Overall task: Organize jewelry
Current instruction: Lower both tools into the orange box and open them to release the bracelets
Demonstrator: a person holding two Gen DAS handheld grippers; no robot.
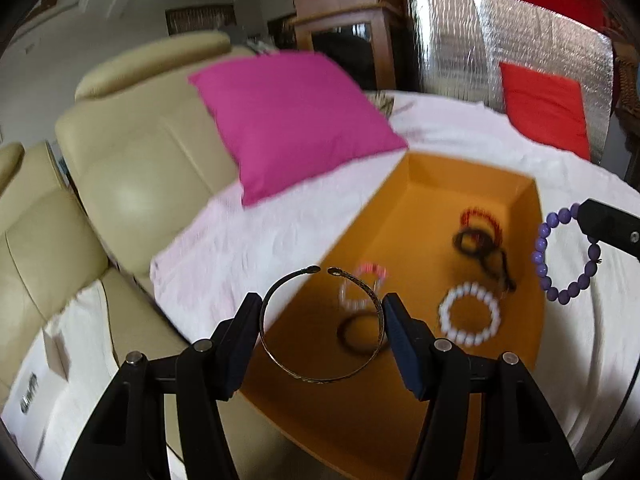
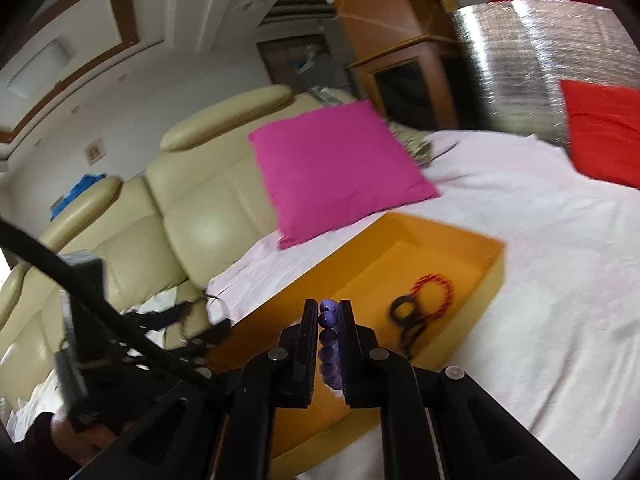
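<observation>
A: Quick one. Left gripper (image 1: 322,336) has its jaws clamped across the metal cuff bangle (image 1: 320,324), pads on its two sides, open ends pointing away. It hangs over the near-left corner of the orange box (image 1: 400,216).

B: Right?

A: Right gripper (image 2: 329,340) jaws nearly closed, pinching the purple bead bracelet (image 1: 566,256); in the left view the loop dangles free beside the box's right wall, over the white sheet (image 1: 480,136).

B: Box contents?

A: White bead bracelet (image 1: 470,314), pink-and-white one (image 1: 362,284), a dark ring (image 1: 360,336), a red bead bracelet (image 1: 480,220), and dark looped pieces (image 1: 484,252). Box sits on the bed near a magenta pillow (image 1: 292,120).

B: Risks?

A: Background is smeared, so both hands look to be moving. The bangle is smooth and held only by its sides; I think a jolt could twist it out. Released here, it may clip the box wall and land on the sheet. The purple loop sits outside the rim, so dropping it now likely misses.
</observation>
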